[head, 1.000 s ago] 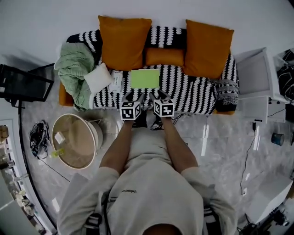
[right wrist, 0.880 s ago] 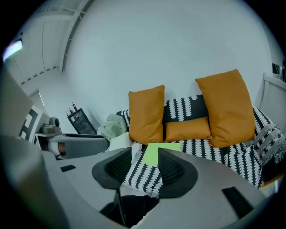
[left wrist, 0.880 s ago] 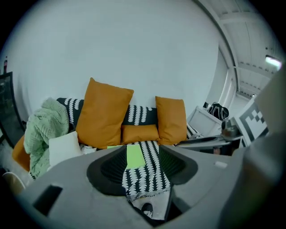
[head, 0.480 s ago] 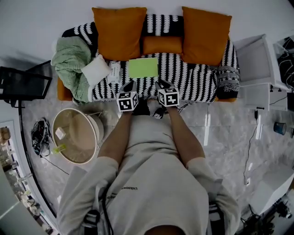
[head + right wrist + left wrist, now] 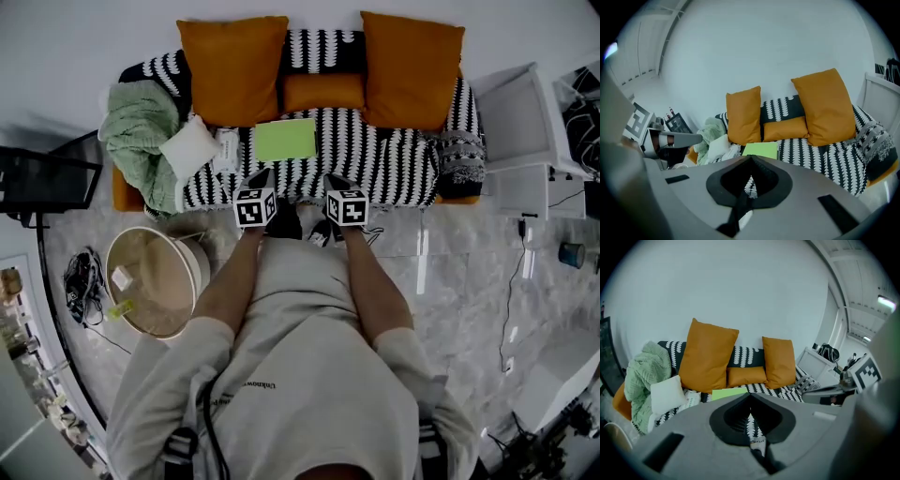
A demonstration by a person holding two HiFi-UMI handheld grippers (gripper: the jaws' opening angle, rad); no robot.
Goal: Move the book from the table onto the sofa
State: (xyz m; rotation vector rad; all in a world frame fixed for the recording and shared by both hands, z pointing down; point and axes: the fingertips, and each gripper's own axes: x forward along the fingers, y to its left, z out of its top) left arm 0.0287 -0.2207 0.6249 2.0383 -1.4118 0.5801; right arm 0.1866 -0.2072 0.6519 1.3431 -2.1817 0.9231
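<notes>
The green book [image 5: 285,140] lies flat on the black-and-white sofa seat [image 5: 394,169], just in front of the small orange cushion [image 5: 324,92]. My left gripper [image 5: 262,178] hovers at the sofa's front edge, below the book's left corner, shut and empty. My right gripper [image 5: 330,182] is beside it, below and right of the book; its jaws have just closed with nothing between them. In the left gripper view the book [image 5: 729,393] shows just above the closed left gripper [image 5: 750,398]. The right gripper view shows the book [image 5: 761,149] beyond the closed right gripper [image 5: 751,161].
Two large orange cushions [image 5: 232,66] lean on the sofa back. A green blanket [image 5: 141,131] and a white pillow [image 5: 190,147] fill the sofa's left end. A round wooden table [image 5: 150,281] stands on the floor at left, a white cabinet [image 5: 520,131] at right.
Both grippers' jaws have closed on nothing. The right gripper has drifted right, away from the left one. The book stays where it lay on the sofa.
</notes>
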